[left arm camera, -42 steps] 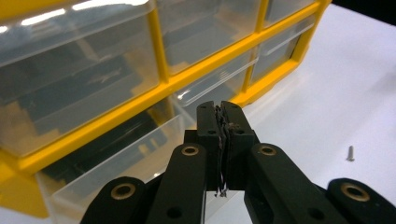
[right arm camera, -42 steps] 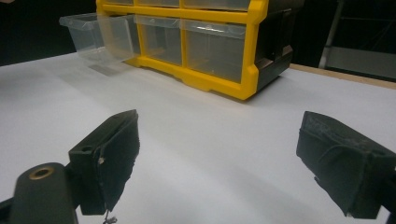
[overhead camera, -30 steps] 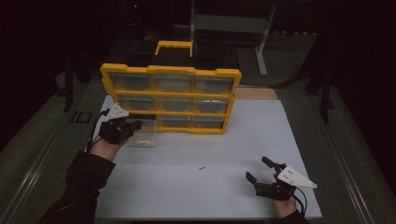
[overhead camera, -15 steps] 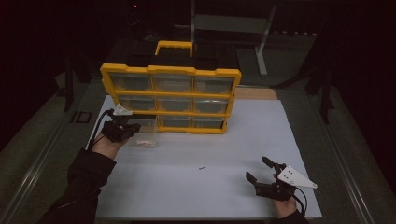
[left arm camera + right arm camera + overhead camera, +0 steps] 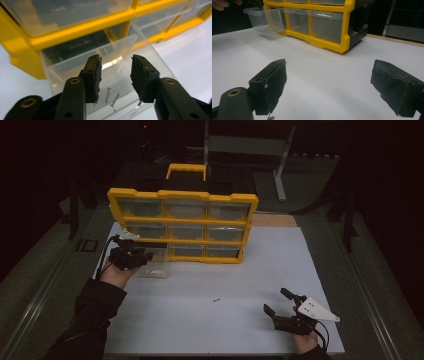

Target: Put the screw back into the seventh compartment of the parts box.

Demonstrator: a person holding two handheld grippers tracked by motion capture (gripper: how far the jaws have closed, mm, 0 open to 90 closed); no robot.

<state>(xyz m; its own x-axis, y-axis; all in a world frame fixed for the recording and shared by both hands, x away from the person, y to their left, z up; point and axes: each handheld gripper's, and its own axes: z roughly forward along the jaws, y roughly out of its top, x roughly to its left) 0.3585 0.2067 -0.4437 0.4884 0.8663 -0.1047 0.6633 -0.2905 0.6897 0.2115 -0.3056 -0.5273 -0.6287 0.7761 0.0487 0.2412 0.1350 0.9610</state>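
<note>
High view: the left gripper (image 5: pixel 145 256) hovers at the clear drawer (image 5: pixel 155 265), pulled out of the yellow organizer (image 5: pixel 182 222) near the white table's (image 5: pixel 300 255) left edge. The right gripper (image 5: pixel 278 303), jaws wide apart, rests by the near right corner.

Left gripper view: its jaws stand slightly apart above the drawer (image 5: pixel 75 67) (two screws (image 5: pixel 111 96) lie inside).

Right gripper view: the drawer (image 5: pixel 263 18) sits far off.

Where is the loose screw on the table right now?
In the high view, the loose screw lies alone on the white table, in front of the yellow organizer, between the clear drawer and the right tongs.
</note>
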